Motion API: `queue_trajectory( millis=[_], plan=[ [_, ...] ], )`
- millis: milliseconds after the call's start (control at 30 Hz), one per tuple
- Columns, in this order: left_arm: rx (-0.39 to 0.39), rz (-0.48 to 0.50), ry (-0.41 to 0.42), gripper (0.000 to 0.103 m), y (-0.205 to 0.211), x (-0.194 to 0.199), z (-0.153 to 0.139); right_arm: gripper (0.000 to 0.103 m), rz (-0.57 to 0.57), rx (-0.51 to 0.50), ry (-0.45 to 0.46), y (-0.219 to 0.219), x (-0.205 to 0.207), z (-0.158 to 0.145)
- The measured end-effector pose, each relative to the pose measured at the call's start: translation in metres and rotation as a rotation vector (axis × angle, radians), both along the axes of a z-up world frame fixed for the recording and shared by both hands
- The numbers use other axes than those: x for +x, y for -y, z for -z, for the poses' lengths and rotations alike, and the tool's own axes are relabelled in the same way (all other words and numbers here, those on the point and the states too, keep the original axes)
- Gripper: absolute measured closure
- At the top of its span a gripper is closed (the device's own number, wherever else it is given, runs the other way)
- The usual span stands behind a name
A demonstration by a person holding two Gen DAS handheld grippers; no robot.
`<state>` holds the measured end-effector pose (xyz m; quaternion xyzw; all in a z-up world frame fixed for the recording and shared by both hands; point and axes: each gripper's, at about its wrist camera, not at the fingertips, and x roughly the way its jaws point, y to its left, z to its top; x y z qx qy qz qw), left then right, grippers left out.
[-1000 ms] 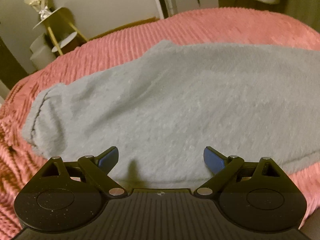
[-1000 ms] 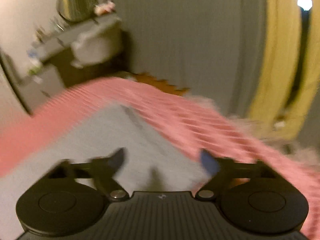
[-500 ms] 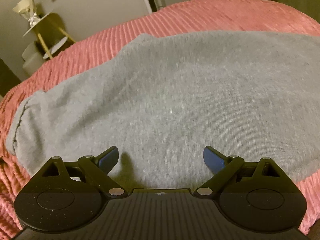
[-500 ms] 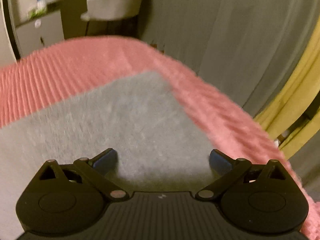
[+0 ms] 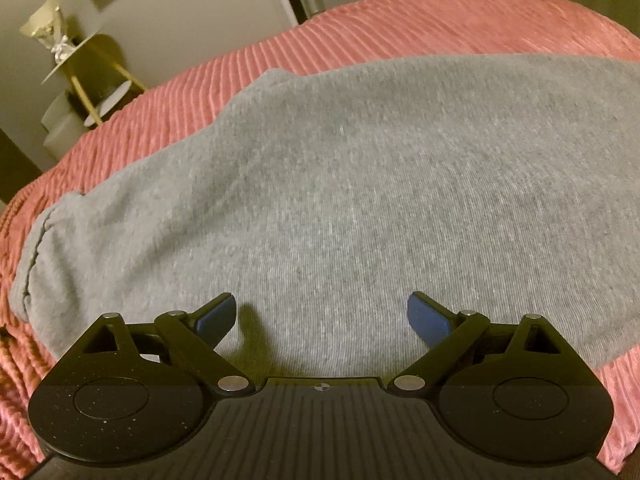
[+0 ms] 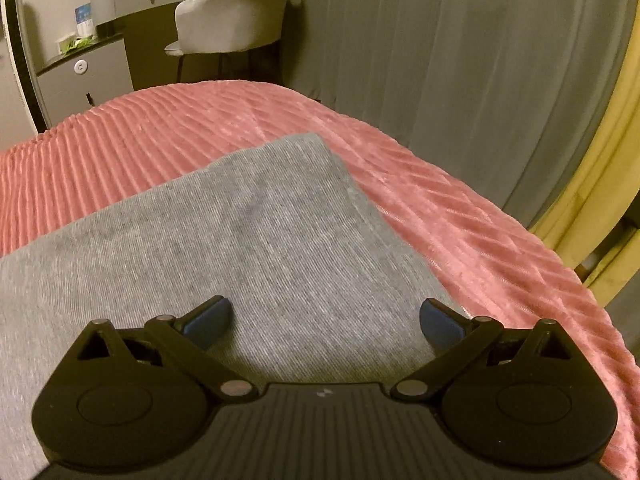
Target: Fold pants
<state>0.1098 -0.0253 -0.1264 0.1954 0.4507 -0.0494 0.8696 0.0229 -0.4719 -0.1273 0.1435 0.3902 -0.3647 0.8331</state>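
Grey pants lie flat on a pink ribbed bedspread, with both grippers above them, holding nothing.

The bedspread (image 5: 460, 20) covers the whole bed; the pants (image 5: 360, 184) stretch across it, gathered end to the left and a square corner (image 6: 308, 148) to the right. They look soft, light and limp, likely to sag and drag on the plush ribs, so edges and corners seem the best places to pinch. The left gripper (image 5: 322, 316) and right gripper (image 6: 324, 322) have fingers spread wide.

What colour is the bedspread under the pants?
Pink, with ribbed stripes: the bedspread shows best in the right wrist view.
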Motion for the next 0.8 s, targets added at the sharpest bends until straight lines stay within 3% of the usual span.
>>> queue_trajectory(
  millis=[433, 567, 633, 667, 800],
  plan=[
    [-0.017, -0.004, -0.001, 0.003, -0.003, 0.002, 0.002, 0.002, -0.084, -0.057, 0.061, -0.003, -0.013, -0.012],
    [-0.039, -0.015, -0.006, 0.003, -0.005, 0.004, 0.002, 0.002, -0.082, -0.014, 0.241, 0.017, -0.021, -0.038],
    [-0.040, -0.015, -0.007, 0.003, -0.004, 0.005, 0.002, 0.003, -0.083, 0.013, 0.274, 0.028, -0.014, -0.042],
    [-0.040, -0.014, -0.005, 0.003, -0.004, 0.005, 0.002, 0.004, -0.092, 0.025, 0.269, 0.032, -0.008, -0.042],
    [-0.037, -0.012, -0.010, 0.003, -0.004, 0.006, 0.003, 0.027, -0.105, 0.063, 0.209, 0.047, 0.019, -0.031]
  ],
)
